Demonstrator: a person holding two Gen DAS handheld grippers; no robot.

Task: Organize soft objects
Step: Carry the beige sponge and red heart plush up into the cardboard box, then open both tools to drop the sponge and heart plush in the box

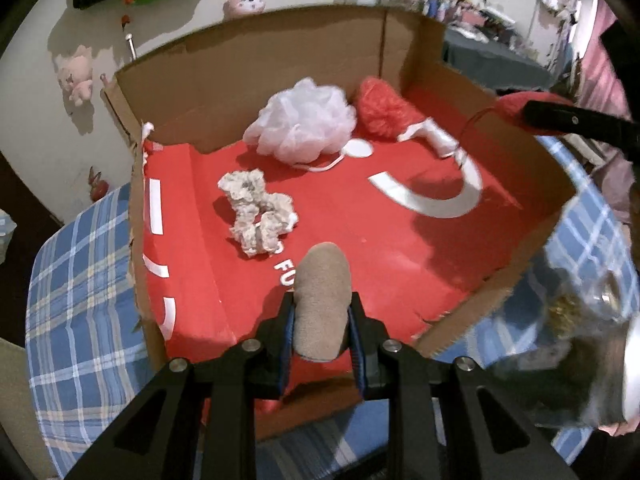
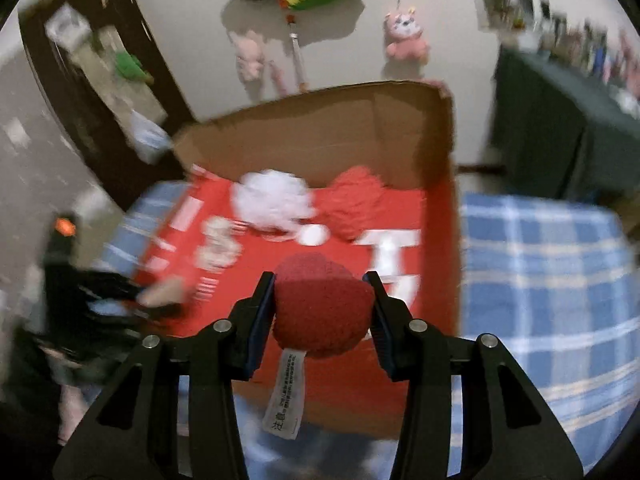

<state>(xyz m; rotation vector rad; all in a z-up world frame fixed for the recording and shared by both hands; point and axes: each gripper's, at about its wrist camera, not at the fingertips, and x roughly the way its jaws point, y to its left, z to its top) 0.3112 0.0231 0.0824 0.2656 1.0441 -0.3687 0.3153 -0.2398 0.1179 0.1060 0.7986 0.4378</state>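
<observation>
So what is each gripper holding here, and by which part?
Left gripper: tan soft piece, pinched at its lower sides. Right gripper: red plush, squeezed across its middle.

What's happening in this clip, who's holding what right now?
A person with a handheld gripper in each hand is sorting soft things into a cardboard box with a red floor, set on a blue plaid cloth. The left gripper is shut on a tan plush piece; the right gripper is shut on a red plush toy with a white label. Both hang over the box. Already inside: a white bath pouf, a red fluffy item and a grey-white scrunchie.
</observation>
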